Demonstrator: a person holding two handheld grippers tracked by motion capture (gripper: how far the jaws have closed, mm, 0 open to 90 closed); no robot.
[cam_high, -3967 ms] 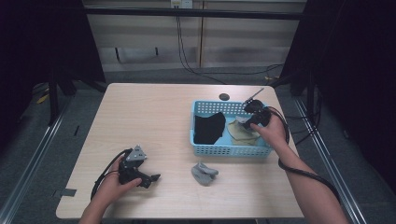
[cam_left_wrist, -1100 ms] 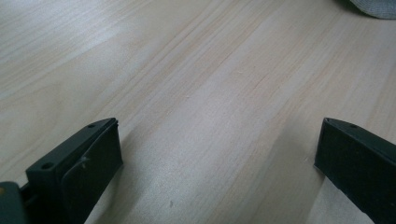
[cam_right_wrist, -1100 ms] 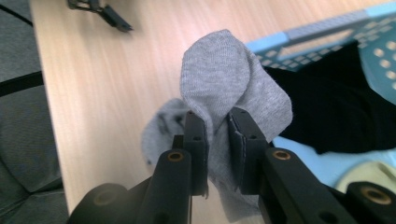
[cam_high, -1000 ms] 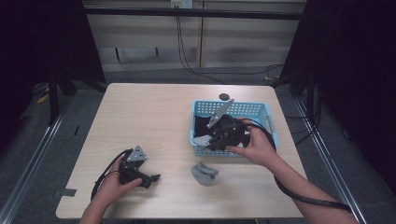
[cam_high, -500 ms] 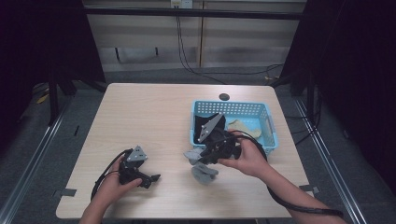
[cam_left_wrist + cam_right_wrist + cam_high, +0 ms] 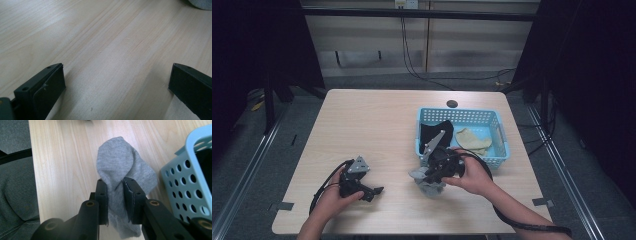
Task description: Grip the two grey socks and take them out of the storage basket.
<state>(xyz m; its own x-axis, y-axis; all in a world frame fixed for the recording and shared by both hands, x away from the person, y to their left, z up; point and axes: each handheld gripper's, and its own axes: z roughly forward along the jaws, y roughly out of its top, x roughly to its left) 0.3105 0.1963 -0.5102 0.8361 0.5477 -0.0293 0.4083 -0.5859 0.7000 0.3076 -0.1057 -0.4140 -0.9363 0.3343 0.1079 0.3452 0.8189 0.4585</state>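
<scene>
Dark curtains and a grey floor ringed the pale wood table [image 6: 377, 130], cables trailing down the back wall. Right claw [image 6: 115, 195] was clamped tight on a grey sock [image 6: 122, 167], pinching it against the table near the front edge, just beside the blue basket [image 6: 502, 145] at the right side. Basket had a black sock [image 6: 434, 132] and a beige one [image 6: 472, 140] in it. Left claw [image 6: 374, 191] sat spread wide near the front-left corner, gripping nothing, jaws low over bare wood.

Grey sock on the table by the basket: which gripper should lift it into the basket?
Right. The right gripper is shut on the grey fabric sock, beside the light blue perforated plastic basket. The left gripper rests open on the wooden table, away from both.
</scene>
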